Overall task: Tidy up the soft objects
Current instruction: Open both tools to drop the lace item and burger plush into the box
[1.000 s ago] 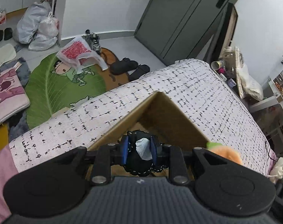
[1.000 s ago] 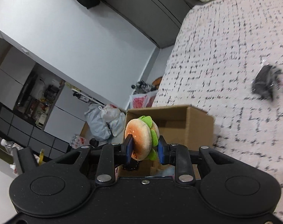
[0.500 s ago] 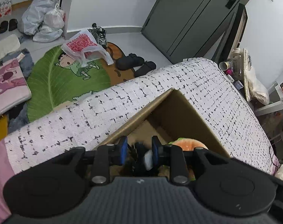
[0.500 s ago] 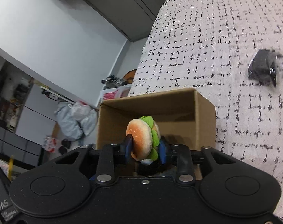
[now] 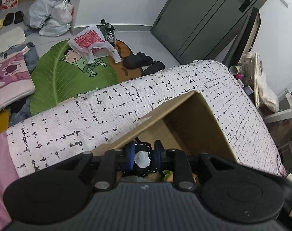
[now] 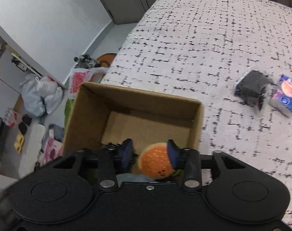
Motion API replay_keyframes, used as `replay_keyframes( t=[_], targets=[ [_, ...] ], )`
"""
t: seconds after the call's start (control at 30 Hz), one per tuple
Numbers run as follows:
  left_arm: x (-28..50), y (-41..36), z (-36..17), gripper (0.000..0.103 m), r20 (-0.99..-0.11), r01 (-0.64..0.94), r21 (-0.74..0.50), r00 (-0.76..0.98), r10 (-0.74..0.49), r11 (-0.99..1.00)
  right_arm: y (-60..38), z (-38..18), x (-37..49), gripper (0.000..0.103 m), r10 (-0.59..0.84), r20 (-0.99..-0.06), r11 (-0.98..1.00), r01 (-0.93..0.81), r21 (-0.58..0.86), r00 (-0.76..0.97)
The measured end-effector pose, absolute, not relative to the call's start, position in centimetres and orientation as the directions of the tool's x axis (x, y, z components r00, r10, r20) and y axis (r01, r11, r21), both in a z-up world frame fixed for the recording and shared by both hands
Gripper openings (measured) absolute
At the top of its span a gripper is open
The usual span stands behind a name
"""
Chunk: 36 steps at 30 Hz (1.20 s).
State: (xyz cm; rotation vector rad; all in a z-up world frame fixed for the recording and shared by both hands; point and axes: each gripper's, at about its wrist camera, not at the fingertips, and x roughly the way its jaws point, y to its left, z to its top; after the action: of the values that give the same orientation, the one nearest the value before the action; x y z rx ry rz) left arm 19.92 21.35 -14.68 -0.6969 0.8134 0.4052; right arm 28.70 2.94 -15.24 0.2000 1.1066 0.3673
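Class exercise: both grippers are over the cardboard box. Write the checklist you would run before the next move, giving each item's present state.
1. Right gripper open: ok, jaws spread.
2. Burger plush released: cannot tell, one pad still seems to touch it.
3. Burger plush over the cardboard box: ok.
4. Left gripper holding the black plush: ok, jaws pinch it.
5. Black plush over the box opening: ok.
6. Loose items left on the bed: not ok, black packet remains.

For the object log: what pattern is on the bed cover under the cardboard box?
The bed cover is white with broken black grid lines, clearest in the right wrist view.
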Motion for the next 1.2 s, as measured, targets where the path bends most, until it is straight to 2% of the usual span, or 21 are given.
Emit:
replay_keyframes(
  t=[0.07, 0.13, 0.27, 0.43, 0.57, 0.7, 0.87, 1.1, 1.13, 1.2],
  targets=[
    [19.6, 21.5, -14.6, 0.016, -0.776, -0.584, -0.408, 0.627, 0.071, 0.702, 2.2, -15.3, 28.8, 0.022, 0.379, -0.842, 0.925, -0.179, 0.335, 0.385],
    [19.2, 21.5, -14.6, 0.016, -0.785, -0.603, -0.404, 0.614, 0.078, 0.688, 1.5, -15.5, 28.9, 0.016, 0.376, -0.85, 0.927, -0.167, 0.337, 0.369],
    [17.8, 21.8, -14.5, 0.014, -0.804, -0.659, -0.34, 0.574, 0.156, 0.671, -0.3, -15.5, 28.8, 0.017, 0.252, -0.868, 0.968, -0.119, 0.223, 0.428],
    [16.8, 21.9, -14.2, 0.005, -0.785, -0.615, -0.375, 0.608, 0.115, 0.693, -2.9, -16.2, 29.0, 0.016, 0.307, -0.872, 0.951, -0.104, 0.289, 0.381],
    [16.6, 21.3, -13.0, 0.003, -0.772, -0.611, -0.359, 0.619, 0.144, 0.706, -4.1, -16.3, 27.7, 0.015, 0.285, -0.877, 0.958, -0.097, 0.269, 0.388],
    [17.0, 21.1, -12.7, 0.003, -0.768, -0.584, -0.384, 0.632, 0.104, 0.715, -5.5, -16.1, 26.2, 0.015, 0.284, -0.876, 0.958, -0.082, 0.274, 0.389],
    [17.8, 19.3, -12.8, 0.006, -0.782, -0.559, -0.37, 0.618, 0.075, 0.742, -6.3, -15.9, 24.4, 0.034, 0.294, -0.885, 0.954, -0.061, 0.292, 0.362],
    [17.8, 17.5, -13.2, 0.008, -0.803, -0.548, -0.368, 0.595, 0.041, 0.751, -7.1, -15.2, 22.2, 0.048, 0.371, -0.875, 0.928, -0.089, 0.362, 0.311],
    [17.8, 17.3, -13.2, 0.008, -0.801, -0.542, -0.372, 0.597, 0.034, 0.754, -7.2, -15.0, 21.9, 0.054, 0.386, -0.872, 0.922, -0.093, 0.376, 0.301],
    [17.8, 16.9, -13.2, 0.008, -0.803, -0.536, -0.373, 0.596, 0.027, 0.757, -7.4, -14.9, 21.6, 0.057, 0.412, -0.866, 0.911, -0.094, 0.402, 0.285]
  ],
)
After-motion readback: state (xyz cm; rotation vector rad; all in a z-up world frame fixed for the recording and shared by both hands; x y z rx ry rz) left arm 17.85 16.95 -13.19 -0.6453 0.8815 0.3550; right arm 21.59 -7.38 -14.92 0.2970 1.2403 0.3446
